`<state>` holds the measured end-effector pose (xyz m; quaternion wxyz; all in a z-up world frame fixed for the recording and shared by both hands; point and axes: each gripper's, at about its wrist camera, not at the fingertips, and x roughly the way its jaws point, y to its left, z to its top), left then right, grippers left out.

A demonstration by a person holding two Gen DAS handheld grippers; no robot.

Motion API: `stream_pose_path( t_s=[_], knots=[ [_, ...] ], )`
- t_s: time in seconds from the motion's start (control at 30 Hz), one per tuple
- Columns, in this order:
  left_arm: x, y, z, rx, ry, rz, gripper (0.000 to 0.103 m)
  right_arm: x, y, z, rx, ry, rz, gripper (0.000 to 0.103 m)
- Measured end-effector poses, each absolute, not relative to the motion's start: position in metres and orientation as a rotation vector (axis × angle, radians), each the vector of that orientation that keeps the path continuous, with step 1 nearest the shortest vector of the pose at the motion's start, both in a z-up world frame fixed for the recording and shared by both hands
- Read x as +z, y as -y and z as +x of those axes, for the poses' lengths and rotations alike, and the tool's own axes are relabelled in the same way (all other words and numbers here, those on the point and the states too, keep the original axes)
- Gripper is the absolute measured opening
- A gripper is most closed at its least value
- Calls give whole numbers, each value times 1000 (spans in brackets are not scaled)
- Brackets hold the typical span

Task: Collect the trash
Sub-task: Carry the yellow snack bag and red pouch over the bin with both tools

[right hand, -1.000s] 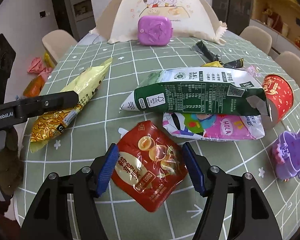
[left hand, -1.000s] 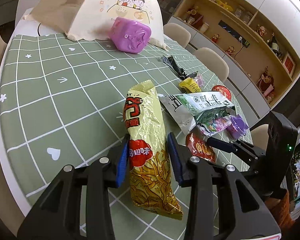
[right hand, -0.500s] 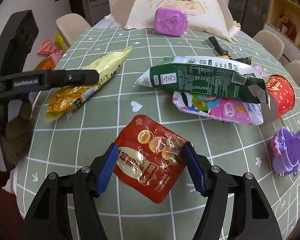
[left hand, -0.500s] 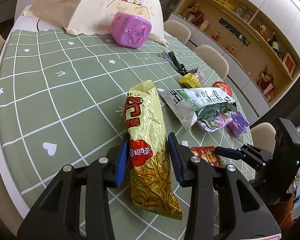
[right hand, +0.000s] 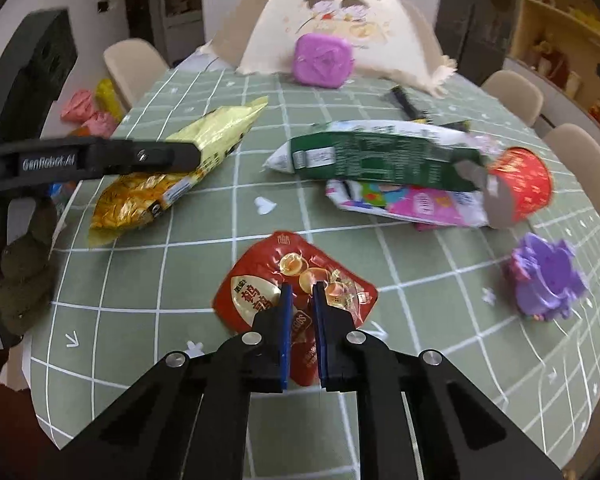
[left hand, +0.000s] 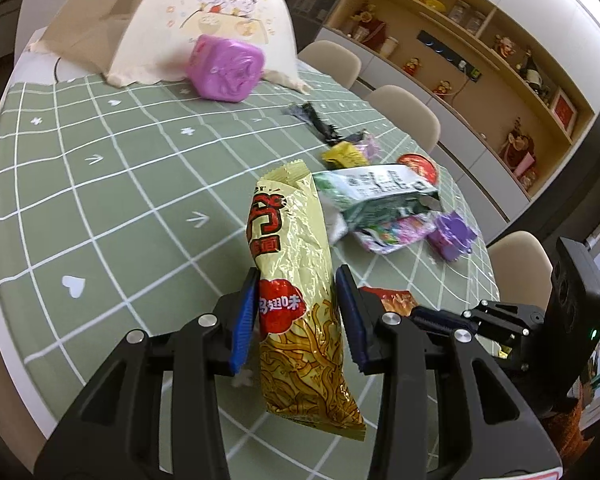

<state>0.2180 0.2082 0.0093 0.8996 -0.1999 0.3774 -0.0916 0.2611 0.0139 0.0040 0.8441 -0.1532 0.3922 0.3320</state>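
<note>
Right wrist view: right gripper (right hand: 300,300) has just been closing, its jaws now pinched on the near edge of the red snack pouch (right hand: 296,280), glossy and crinkled, apparently flat on the green checked tablecloth (right hand: 180,280). Left gripper (left hand: 296,312) is clamped across the middle of the yellow noodle packet (left hand: 296,280), long and creased. Progress is early: both pieces are gripped, none binned. Remaining on the table are the green-and-white bag (right hand: 380,152), pink wrapper (right hand: 412,204) and red cup (right hand: 520,184); blur obscures smaller scraps.
</note>
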Motion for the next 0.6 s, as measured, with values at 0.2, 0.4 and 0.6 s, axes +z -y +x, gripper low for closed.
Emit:
stream_pose_path(
  t_s=[0.2,0.4,0.6],
  knots=[
    [9,-195,215,-193,-796,-398,36,14,26,269,672,-817,-157,19],
    [4,-191,214,-199,-819,-395,36,4,24,264,706,-844,-135,52],
    [1,-191,211,-194,-828,-395,36,-4,3,251,724,-803,-254,57]
  ],
)
